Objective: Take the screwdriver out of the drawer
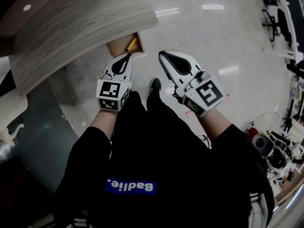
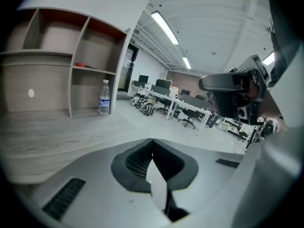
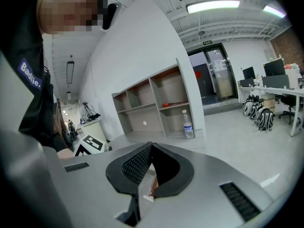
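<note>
A yellow-handled screwdriver point(image 1: 131, 43) lies in the open wooden drawer point(image 1: 116, 48) that sticks out from under the pale wood desk top point(image 1: 71, 27). My left gripper point(image 1: 128, 56) hovers with its tips just at the drawer's front edge, close to the screwdriver handle. Its jaws are shut with nothing between them, and the left gripper view shows the tips point(image 2: 152, 140) pressed together. To the right, over the bare floor, my right gripper point(image 1: 161, 55) also has its jaws together and empty, tips point(image 3: 151, 145) meeting. The drawer does not show in either gripper view.
A shelf unit point(image 2: 76, 65) with a water bottle point(image 2: 104, 97) on its low ledge stands beyond the desk. Office desks and chairs point(image 2: 185, 110) fill the far room. The person's shoe point(image 1: 155, 85) rests on the glossy floor point(image 1: 213, 37), with cluttered equipment point(image 1: 280, 23) at the right.
</note>
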